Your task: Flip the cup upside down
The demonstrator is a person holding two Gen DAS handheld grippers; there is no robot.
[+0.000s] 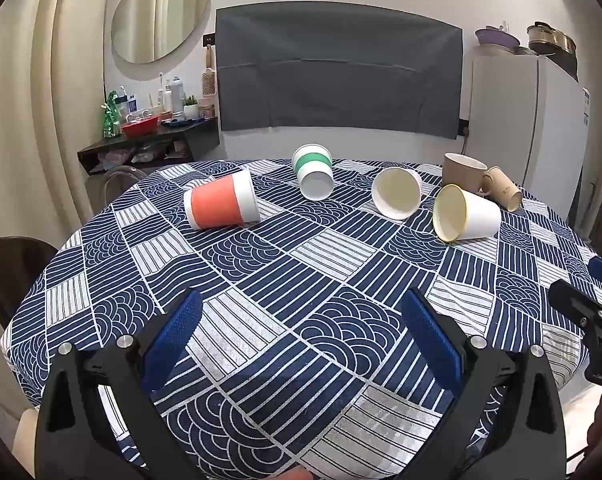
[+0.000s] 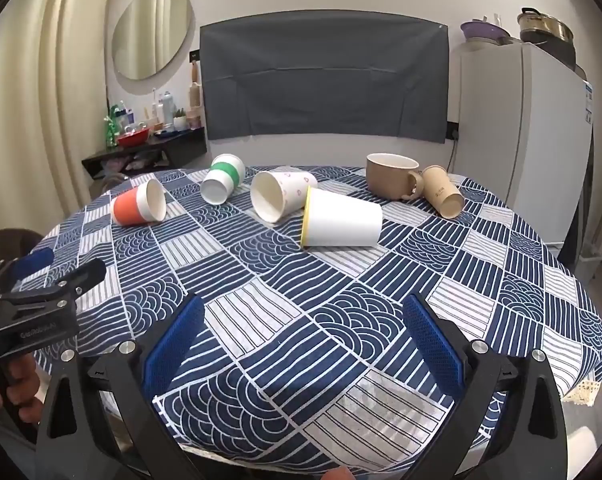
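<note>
Several cups lie on their sides at the far half of the round table: an orange-banded cup (image 1: 221, 206) (image 2: 139, 208), a green-banded cup (image 1: 314, 178) (image 2: 221, 184), a white patterned cup (image 1: 397, 198) (image 2: 281, 196), a yellow-rimmed white cup (image 1: 465, 218) (image 2: 341, 224) and a brown paper cup (image 1: 505, 194) (image 2: 443, 196). A tan mug (image 1: 463, 172) (image 2: 391, 176) stands upright. My left gripper (image 1: 303, 308) (image 2: 57, 268) is open and empty above the near table. My right gripper (image 2: 303, 312) (image 1: 581, 288) is open and empty, to the right of the left one.
The table wears a blue and white patterned cloth (image 1: 301, 264) (image 2: 301, 280). A white fridge (image 2: 521, 128) stands at the back right. A dark shelf with bottles and a red bowl (image 1: 141, 126) is at the back left. A dark chair (image 1: 9, 268) stands at the table's left.
</note>
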